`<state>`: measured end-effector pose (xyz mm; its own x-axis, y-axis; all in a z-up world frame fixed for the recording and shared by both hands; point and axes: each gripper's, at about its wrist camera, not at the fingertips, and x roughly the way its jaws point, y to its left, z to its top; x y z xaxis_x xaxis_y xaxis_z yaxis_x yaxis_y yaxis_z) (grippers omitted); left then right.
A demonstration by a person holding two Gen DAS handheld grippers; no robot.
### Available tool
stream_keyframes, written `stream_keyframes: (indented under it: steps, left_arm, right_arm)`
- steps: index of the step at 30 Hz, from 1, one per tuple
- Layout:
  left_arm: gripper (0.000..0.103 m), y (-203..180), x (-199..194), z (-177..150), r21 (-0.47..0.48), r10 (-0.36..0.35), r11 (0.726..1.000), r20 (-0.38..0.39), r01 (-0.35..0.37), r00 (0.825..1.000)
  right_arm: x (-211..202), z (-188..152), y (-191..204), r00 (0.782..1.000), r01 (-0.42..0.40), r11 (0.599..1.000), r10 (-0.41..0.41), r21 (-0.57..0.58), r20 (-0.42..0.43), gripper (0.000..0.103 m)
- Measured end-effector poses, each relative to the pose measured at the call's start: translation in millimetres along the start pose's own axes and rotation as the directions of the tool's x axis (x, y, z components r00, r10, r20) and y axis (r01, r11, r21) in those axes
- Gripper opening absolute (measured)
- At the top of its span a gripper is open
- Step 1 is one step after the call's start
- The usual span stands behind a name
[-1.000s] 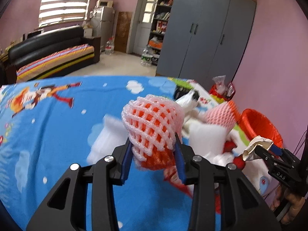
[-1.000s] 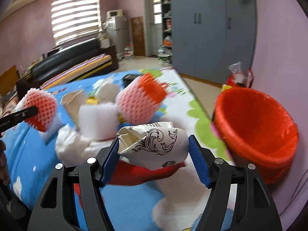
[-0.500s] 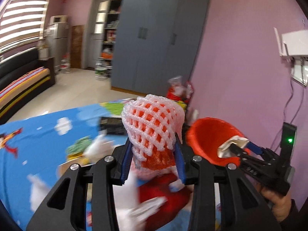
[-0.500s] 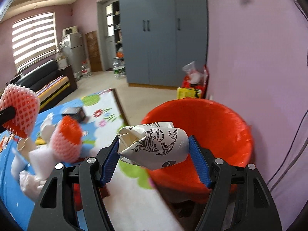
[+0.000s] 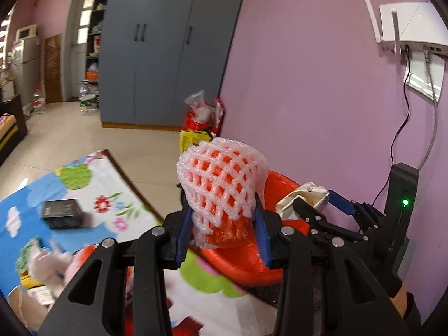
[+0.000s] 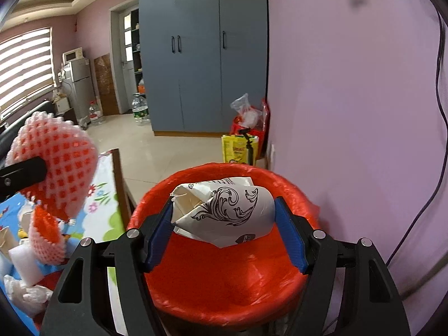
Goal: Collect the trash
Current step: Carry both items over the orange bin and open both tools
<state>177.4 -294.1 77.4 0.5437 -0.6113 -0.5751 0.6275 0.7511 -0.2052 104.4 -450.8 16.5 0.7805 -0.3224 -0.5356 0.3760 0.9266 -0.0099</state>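
Observation:
My left gripper [image 5: 222, 226] is shut on a pink-and-orange foam fruit net [image 5: 221, 179] and holds it in the air beside the red bin [image 5: 246, 263]. My right gripper [image 6: 224, 224] is shut on a crumpled white paper wrapper with a black scroll print [image 6: 224, 210], right above the open red bin [image 6: 224, 285]. The right gripper with the wrapper [image 5: 305, 196] also shows in the left wrist view. The foam net [image 6: 56, 165] shows at the left of the right wrist view.
The cartoon-print table cover [image 5: 92, 196] carries a black box [image 5: 63, 217], another foam net [image 6: 46, 240], white foam and tissue [image 6: 22, 280]. Bags [image 6: 246, 128] stand by the pink wall behind the bin. A grey wardrobe [image 6: 201, 64] stands beyond.
Both grippers have swung right from over the table to the red bin, each still holding its piece of trash. The wrapper now hangs over the bin's opening.

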Motion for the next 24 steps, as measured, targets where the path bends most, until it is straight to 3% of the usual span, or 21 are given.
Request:
stream_keyframes:
  steps: [6,7,8,9,17,24]
  left_arm:
    - [0.047,-7,29,4,-0.004,-0.048,0.999,-0.040,0.048,0.998]
    - [0.056,-7,34,4,-0.006,-0.049,0.999,-0.046,0.049,0.998]
    - [0.059,-5,35,4,-0.010,-0.053,0.999,-0.051,0.053,0.997]
    - [0.061,-6,35,4,-0.015,-0.059,0.998,-0.054,0.058,0.997]
    - [0.064,8,31,2,-0.056,-0.039,0.998,-0.039,0.037,0.998]
    - [0.064,28,-11,-4,-0.080,0.028,0.996,0.031,-0.025,0.999]
  right_arm:
    - [9,-1,-12,0.999,0.033,0.999,-0.032,0.018,-0.010,0.068]
    - [11,-1,-13,0.999,0.037,0.999,-0.037,0.022,-0.011,0.072]
    - [13,-1,-13,0.999,0.045,0.999,-0.045,0.028,-0.011,0.082]
    - [12,-1,-15,0.999,0.052,0.998,-0.051,0.034,-0.008,0.086]
    - [16,-5,-13,0.999,0.041,0.999,-0.041,0.031,-0.014,0.087]
    - [7,-6,3,1.000,-0.002,1.000,0.002,0.009,-0.013,0.087]
